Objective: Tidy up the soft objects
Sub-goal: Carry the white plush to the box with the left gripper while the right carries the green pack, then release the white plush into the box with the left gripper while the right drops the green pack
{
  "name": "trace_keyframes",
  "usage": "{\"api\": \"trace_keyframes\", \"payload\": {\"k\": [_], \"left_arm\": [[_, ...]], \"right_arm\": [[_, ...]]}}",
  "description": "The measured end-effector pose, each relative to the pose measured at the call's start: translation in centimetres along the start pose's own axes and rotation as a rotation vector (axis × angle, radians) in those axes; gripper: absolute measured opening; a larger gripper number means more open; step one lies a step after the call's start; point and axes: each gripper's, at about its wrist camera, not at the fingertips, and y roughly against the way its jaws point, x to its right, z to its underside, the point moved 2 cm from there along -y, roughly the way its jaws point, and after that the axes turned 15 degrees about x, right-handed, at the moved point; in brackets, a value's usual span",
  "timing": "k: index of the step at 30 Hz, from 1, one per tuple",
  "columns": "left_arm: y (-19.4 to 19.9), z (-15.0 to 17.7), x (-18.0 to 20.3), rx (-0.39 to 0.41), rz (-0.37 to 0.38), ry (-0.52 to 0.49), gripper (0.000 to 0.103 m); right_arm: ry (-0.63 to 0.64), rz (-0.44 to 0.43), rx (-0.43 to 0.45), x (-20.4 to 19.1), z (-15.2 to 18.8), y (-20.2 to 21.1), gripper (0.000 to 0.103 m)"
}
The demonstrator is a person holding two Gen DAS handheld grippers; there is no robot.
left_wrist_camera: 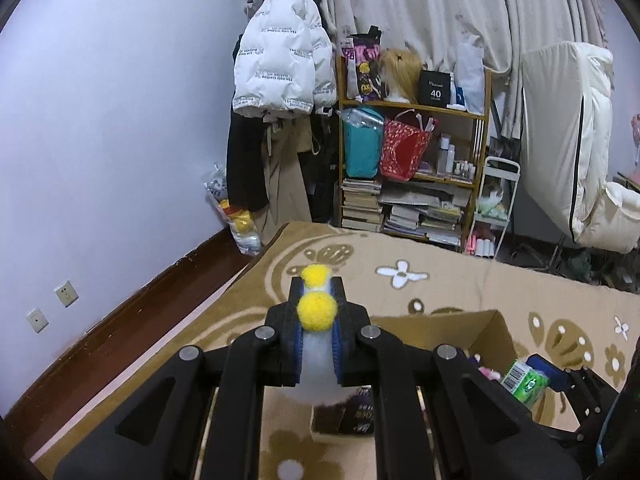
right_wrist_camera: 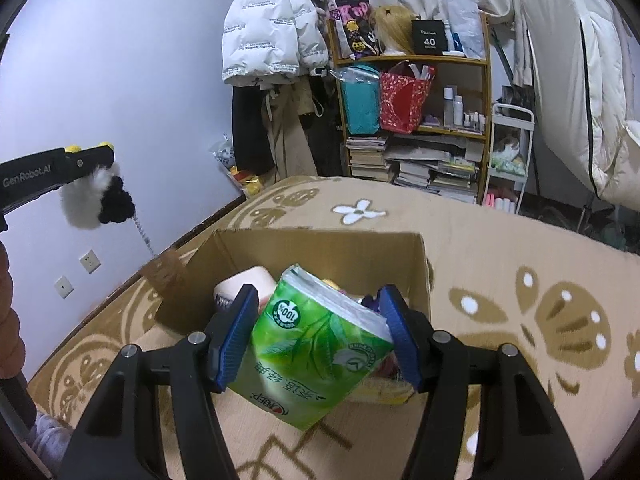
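Bedspread below; tissues (right_wrist_camera: 316,344) between tongs (right_wrist_camera: 318,334).

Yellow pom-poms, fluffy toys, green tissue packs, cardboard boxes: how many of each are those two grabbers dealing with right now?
Yellow pom-poms on the toy: 2
Fluffy toys, in the left gripper: 1
Green tissue packs, between the right gripper's fingers: 1
Cardboard boxes: 1
Total: 5

left tongs (left_wrist_camera: 317,312) | black frame, blue pads, silver screws | right tongs (right_wrist_camera: 319,334) | same
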Motion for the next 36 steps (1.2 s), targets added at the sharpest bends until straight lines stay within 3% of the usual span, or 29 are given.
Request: {"api": "trace_keyframes", "payload": {"k": [8, 20, 25, 27, 31, 33, 35, 36], "left_arm": [[-2.1, 0.0, 1.2, 0.005, 0.015, -0.015, 0.011], [-6.4, 5.9, 1.6, -0.183, -0.002, -0.024, 0.014], [-7.0, 7.3, 1.9, -0.217, -0.014, -0.035, 0.017], [-7.0, 7.5, 1.7, -0.222, -0.020, -0.033, 0.020], [-6.9, 7.6, 1.0, -0.228, -0.040, -0.024, 0.030], [-6.8, 7.6, 0.5, -0.228, -0.056, -0.015, 0.039], [-6.6, 7.5, 0.0, -0.228, -0.070, 0.001, 0.057], [-6.4, 7.4, -0.3, -0.221, -0.076, 0.008, 0.059]], "right_arm": [[0.014, -0.008, 0.008, 0.3, -1.4, -1.9, 0.067], [0.000, -0.017, -0.047, 0.5, -0.3, -5.2, 0.067], [-0.022, -0.018, -0.055, 0.7, 0.1, -5.6, 0.068], [-0.021, -0.011, -0.055, 0.8, 0.1, -5.7, 0.075], [-0.034, -0.012, -0.040, 1.1, 0.0, -5.2, 0.090], [-0.035, -0.008, -0.035, 1.2, 0.0, -5.0, 0.095], [-0.044, -0.009, -0.031, 1.3, -0.1, -4.6, 0.102], [-0.047, -0.009, -0.029, 1.3, -0.1, -4.5, 0.103]]}}
